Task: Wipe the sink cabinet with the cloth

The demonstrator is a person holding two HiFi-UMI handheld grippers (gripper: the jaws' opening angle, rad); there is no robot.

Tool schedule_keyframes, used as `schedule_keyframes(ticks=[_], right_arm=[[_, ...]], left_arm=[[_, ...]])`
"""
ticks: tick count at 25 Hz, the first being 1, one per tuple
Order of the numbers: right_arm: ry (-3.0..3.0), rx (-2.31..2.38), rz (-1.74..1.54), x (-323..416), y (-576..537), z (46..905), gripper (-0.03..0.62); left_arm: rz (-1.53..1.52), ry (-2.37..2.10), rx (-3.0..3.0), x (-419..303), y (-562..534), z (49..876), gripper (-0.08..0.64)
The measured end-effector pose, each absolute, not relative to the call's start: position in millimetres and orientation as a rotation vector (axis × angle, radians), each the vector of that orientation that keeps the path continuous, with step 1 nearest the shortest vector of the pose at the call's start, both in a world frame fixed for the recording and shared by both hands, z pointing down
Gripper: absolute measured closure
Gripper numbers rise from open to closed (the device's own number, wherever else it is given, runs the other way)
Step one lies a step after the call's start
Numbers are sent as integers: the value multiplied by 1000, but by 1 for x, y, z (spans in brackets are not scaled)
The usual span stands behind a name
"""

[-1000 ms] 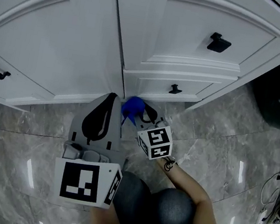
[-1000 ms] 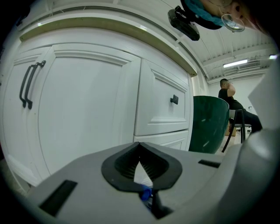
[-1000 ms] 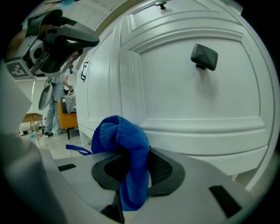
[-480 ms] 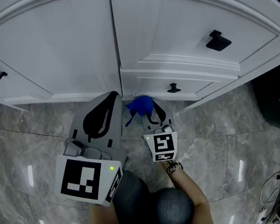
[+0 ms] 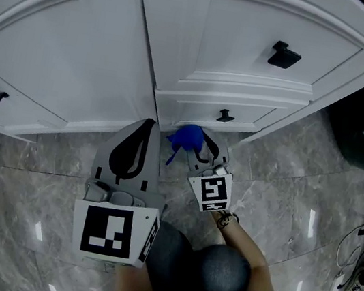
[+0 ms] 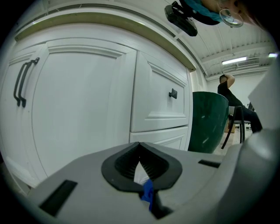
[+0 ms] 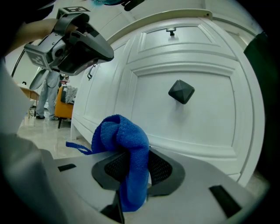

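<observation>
Blue cloth (image 5: 184,138) at head view's centre, clenched in right claw (image 5: 195,152), near sink cabinet (image 5: 252,56) base. Left gripper view: left claw (image 6: 140,148) pinched together, empty. Right gripper view: press wad flat against panel under knob (image 7: 181,92), sweep evenly.

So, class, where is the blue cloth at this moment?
The blue cloth is clamped in the right gripper, low in front of the cabinet, just below the small drawer knob in the head view and right of the left gripper.

The left gripper (image 5: 145,127) and right gripper (image 5: 200,150) are pale grey with black ribbed jaws. Each bears a white cube (image 5: 112,232) of black square markers. The person wears grey-blue trousers (image 5: 215,278).
</observation>
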State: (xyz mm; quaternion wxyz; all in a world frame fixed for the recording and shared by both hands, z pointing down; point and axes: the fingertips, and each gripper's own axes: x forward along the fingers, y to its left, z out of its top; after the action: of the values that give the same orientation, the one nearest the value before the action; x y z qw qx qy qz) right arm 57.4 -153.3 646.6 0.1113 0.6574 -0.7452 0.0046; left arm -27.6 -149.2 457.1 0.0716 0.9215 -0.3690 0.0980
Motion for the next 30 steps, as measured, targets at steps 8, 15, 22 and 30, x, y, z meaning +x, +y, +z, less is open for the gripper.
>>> schedule_keyframes(ticks=[8,15,22,30], right_arm=[[-2163,1951,-1,67,-150,645,479],[-2161,1977,20,73,-148,645,479],[-2144,2012,45,83,-145,646,479],[-2122,2035,55,93,-142,647,479]], left_arm=[[300,-1107,2773,-26,-149,457,560],[300,-1108,2775,-27,-148,456,560],[295,-1107,2779,-26,-146,455,560],[300,-1099,2784,-23,-145,455,560]])
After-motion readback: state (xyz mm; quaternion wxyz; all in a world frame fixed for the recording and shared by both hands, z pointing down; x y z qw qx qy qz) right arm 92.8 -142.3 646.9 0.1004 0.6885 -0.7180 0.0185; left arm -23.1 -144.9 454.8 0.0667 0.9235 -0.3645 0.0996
